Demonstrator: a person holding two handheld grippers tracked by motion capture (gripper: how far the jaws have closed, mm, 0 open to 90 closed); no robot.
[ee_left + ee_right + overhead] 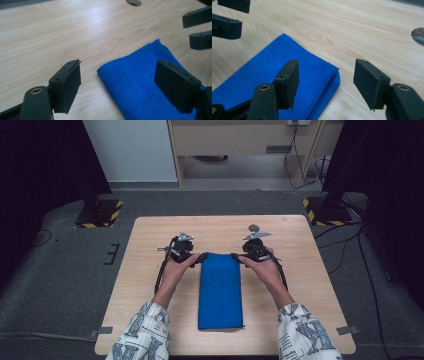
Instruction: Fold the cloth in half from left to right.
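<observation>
the folded blue cloth (220, 291) lies lengthwise mid-table (150, 240). the left gripper (199, 259) and right gripper (237, 256) hang at its 2 far corners, jaws apart and gripping nothing, likely placed to pinch those corners for another fold.

The person's sleeves (145, 335) carry a print of large block letters among smaller dark marks; on the right sleeve (307, 335) one big letter looks like an N, and the rest is too small and creased to make out as words. Two black stand bases (100, 212) on the floor beyond the surface bear yellow-and-black warning stripes along their edges, a sign with no wording. A small plate (278, 149) on the cabinet at the back is too blurred to read.
</observation>
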